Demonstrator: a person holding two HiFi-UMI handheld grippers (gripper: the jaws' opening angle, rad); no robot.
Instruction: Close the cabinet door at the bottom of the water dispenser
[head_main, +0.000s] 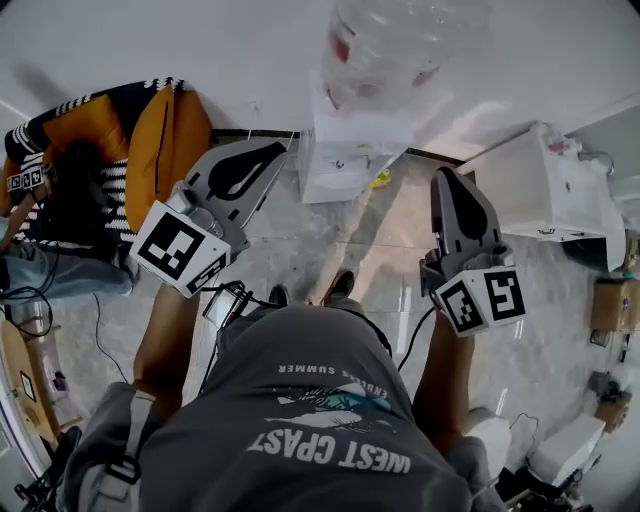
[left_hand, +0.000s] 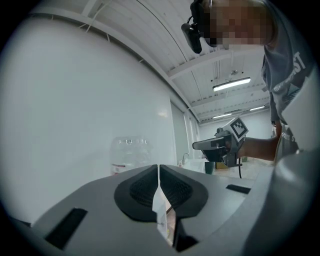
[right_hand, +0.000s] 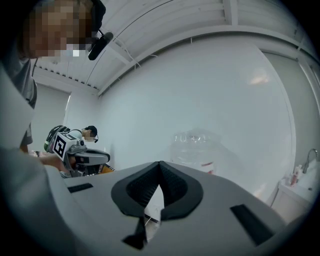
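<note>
One water dispenser stood against the white wall dead ahead of me, with its clear bottle on top. The front of it faced my feet. And the cabinet door at the bottom? From that steep look down I could not tell whether it sat shut or ajar.

Both my tools were held up level, well apart from the dispenser, one on each side of it. My left gripper pointed toward the dispenser's left edge, and its jaws were pressed together, pad against pad, with nothing pinched between them. My right gripper hung off to the other side, and its jaws were closed up tight as well and empty. Each gripper's own view caught the bottle beyond its tips and the other gripper out to the side.

My shoes were planted on the grey floor just short of the dispenser. To my right, a white cupboard stood near the wall. Off to my left sat a person in an orange and black striped top.
</note>
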